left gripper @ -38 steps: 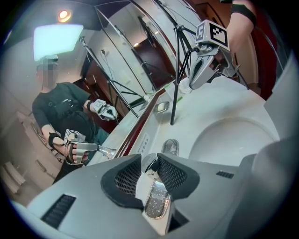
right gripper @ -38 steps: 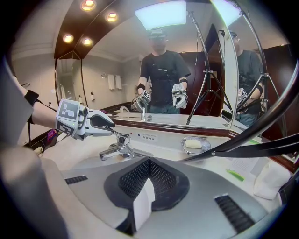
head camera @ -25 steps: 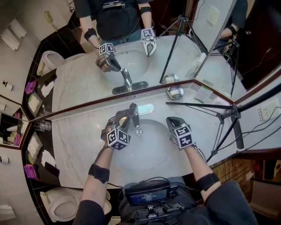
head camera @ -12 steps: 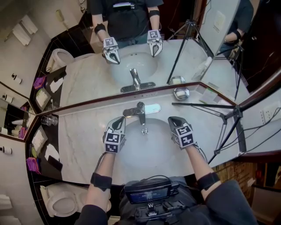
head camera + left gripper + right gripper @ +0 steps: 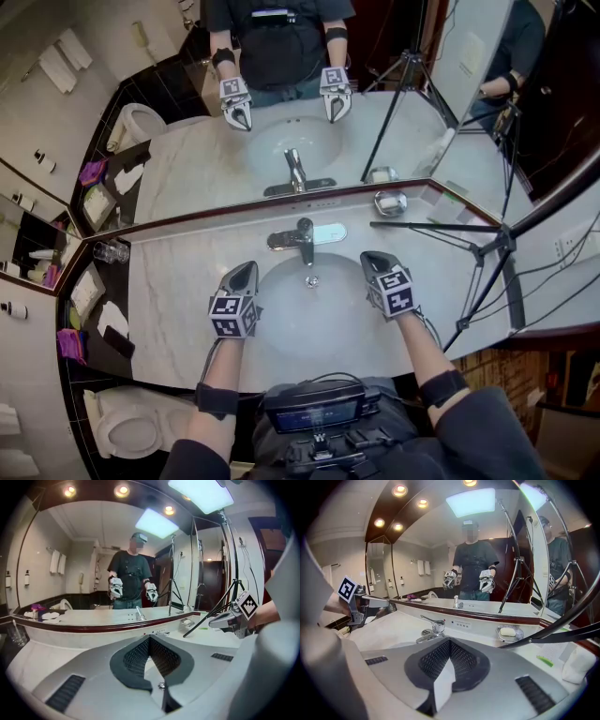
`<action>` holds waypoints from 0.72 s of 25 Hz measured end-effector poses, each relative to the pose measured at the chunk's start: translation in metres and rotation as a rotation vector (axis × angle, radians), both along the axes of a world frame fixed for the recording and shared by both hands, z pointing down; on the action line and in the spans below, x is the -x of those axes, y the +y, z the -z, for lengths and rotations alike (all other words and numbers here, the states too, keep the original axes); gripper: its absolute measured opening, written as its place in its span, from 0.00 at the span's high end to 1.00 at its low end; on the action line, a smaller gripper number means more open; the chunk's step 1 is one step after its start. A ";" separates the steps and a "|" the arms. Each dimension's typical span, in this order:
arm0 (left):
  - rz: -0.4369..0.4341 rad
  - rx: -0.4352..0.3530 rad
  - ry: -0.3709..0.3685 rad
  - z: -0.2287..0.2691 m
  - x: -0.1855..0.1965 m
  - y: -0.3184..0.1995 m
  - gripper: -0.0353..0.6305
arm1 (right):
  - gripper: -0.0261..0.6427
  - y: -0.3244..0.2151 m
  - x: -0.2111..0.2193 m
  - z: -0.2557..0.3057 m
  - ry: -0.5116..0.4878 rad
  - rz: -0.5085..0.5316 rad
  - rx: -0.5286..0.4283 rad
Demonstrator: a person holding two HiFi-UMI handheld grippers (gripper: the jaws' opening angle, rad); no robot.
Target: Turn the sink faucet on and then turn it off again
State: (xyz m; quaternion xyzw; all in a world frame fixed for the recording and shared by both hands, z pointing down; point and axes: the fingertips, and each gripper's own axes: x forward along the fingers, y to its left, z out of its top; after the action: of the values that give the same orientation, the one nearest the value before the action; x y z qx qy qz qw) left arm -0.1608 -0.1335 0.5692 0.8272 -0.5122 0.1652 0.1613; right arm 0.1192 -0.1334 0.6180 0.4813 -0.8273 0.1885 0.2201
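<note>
The left gripper (image 5: 246, 271) and right gripper (image 5: 372, 260) hang closed and empty, clear of the faucet (image 5: 302, 235), which looks off, so probably only backing away remains

Chrome faucet (image 5: 303, 238) behind sink basin (image 5: 309, 314)

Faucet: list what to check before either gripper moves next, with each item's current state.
1. Jaws of left gripper shut, nothing between them: ok.
2. Jaws of right gripper shut, empty: ok.
3. Both grippers apart from the faucet: ok.
4. No water stream visible over the drain: ok.
5. Whether the lever sits fully at off: cannot tell.
6. Gap between the tripod leg and right gripper: ok.
</note>
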 end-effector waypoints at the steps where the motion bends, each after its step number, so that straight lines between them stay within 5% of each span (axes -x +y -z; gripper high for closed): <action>1: 0.014 0.004 0.017 0.000 0.003 0.002 0.94 | 0.93 0.001 0.000 0.000 0.000 0.000 -0.001; 10: 0.044 0.000 -0.004 -0.003 0.012 0.009 0.94 | 0.93 0.003 -0.001 0.002 0.001 -0.002 -0.003; 18: -0.061 -0.067 -0.159 -0.003 -0.008 -0.008 0.88 | 0.93 0.002 -0.004 0.000 0.004 -0.012 0.006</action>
State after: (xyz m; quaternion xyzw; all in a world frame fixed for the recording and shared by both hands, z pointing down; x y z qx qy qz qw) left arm -0.1528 -0.1417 0.5726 0.8318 -0.5031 0.2177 0.0873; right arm 0.1233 -0.1311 0.6185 0.4861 -0.8234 0.1913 0.2218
